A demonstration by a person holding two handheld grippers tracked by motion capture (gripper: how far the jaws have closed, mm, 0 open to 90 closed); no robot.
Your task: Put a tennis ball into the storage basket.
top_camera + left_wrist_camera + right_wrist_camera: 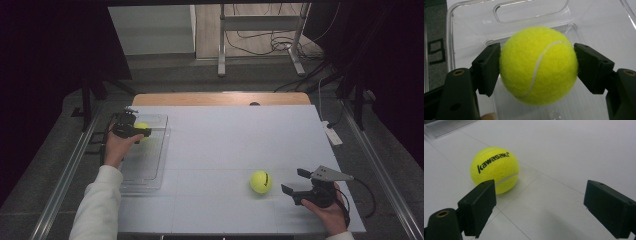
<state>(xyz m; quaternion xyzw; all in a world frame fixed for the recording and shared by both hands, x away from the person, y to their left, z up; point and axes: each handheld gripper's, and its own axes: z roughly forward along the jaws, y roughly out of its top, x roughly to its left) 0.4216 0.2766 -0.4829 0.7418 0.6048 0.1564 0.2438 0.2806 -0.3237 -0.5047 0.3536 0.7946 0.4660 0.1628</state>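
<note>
White table top (225, 145), centre frame; wooden edge strip (220, 98) along its far side. Metal stand (260, 40) and loose cables (260, 42), upper centre. White power strip (333, 135), right of table.

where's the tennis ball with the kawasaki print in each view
High view: the printed tennis ball lies lower right of centre on the table.
Left gripper view: not in it; that ball is another one.
Right gripper view: upper left, beyond the near jaw.
Shared landmark: the clear tray.
</note>
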